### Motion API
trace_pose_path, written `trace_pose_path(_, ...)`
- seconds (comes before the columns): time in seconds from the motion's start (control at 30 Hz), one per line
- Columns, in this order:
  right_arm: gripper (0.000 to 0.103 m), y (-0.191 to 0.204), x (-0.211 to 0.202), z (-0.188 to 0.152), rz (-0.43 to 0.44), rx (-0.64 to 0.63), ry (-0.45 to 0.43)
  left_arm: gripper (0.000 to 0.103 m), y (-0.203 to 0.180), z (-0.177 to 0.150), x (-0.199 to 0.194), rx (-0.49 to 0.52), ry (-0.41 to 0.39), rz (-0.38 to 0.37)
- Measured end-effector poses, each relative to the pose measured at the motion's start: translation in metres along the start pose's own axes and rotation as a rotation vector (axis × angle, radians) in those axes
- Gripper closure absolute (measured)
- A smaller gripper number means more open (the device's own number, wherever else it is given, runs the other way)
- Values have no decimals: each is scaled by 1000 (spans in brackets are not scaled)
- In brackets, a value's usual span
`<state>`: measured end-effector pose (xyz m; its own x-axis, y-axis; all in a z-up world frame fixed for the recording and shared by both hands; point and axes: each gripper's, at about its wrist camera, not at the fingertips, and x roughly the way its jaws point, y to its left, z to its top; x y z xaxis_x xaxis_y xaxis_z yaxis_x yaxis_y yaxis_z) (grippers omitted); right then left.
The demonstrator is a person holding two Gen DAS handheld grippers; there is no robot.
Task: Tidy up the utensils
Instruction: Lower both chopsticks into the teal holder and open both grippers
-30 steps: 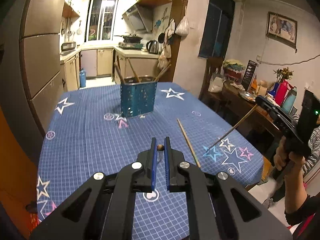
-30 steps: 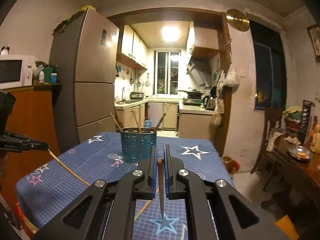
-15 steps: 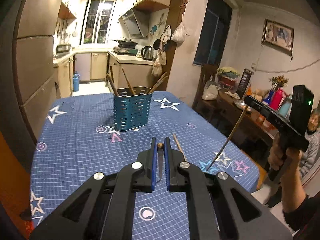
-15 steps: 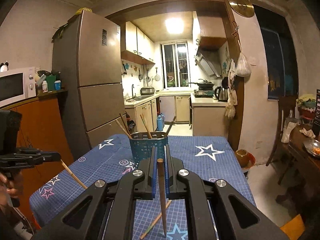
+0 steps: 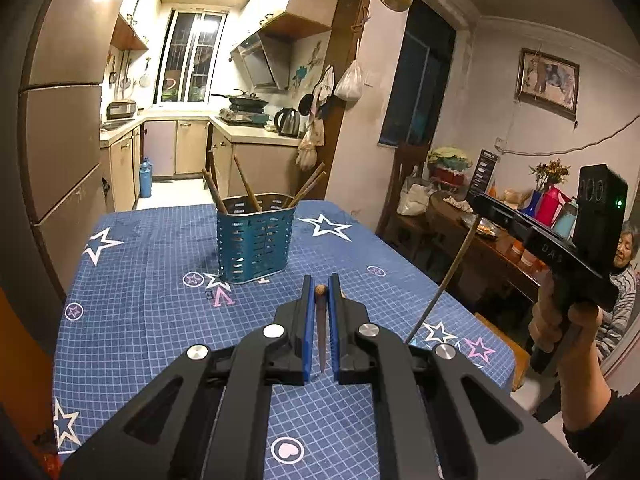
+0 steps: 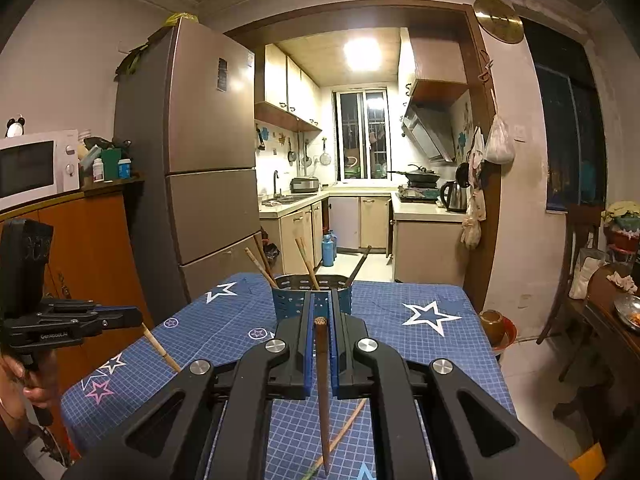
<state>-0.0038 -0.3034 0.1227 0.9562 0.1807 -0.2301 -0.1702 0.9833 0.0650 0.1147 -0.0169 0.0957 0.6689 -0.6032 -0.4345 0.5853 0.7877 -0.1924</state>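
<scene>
A blue perforated utensil holder [image 5: 255, 236] with several chopsticks stands mid-table; it also shows in the right wrist view [image 6: 286, 302], partly hidden by my fingers. My left gripper [image 5: 321, 286] is shut on a dark chopstick [image 5: 321, 330], held above the cloth in front of the holder. My right gripper [image 6: 321, 304] is shut on a brown chopstick [image 6: 322, 384], held above the table near the holder. One loose chopstick [image 6: 347, 428] lies on the cloth under the right gripper. The right gripper's chopstick [image 5: 444, 280] hangs down at the table's right side.
The table has a blue star-patterned cloth [image 5: 140, 300]. A fridge [image 6: 200, 184] stands left of it. A side table with flasks [image 5: 548, 204] and a seated person [image 5: 624, 264] are to the right. A bowl [image 6: 494, 326] sits beyond the table's right edge.
Both grippers have risen with their chopsticks and tilted up. The right gripper has come closer to the holder. The loose chopstick has passed out of the left wrist view.
</scene>
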Motion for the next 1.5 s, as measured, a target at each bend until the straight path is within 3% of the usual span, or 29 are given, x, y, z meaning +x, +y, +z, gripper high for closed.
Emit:
trace_pose_path(0.17, 95, 4, 1, 5, 6, -15, -8, 98, 2, 9, 1, -7, -7, 3)
trace_pose_path(0.33, 95, 7, 9, 31, 12, -38, -27, 98, 0, 48, -5, 30, -52, 24)
trace_pose_path(0.67, 95, 0, 59, 134, 20, -2, -89, 98, -11, 153, 8, 136, -135, 127)
trace_pose_path(0.9, 95, -6, 127, 194, 2, 36, -128, 98, 4, 199, 46, 147, -113, 197)
trace_pose_path(1.13, 95, -20, 220, 191, -46, 52, -78, 98, 40, 211, 112, 115, -27, 257)
trace_pose_path(1.5, 95, -40, 322, 132, -39, 113, 53, 98, 83, 179, 188, 61, 109, 304)
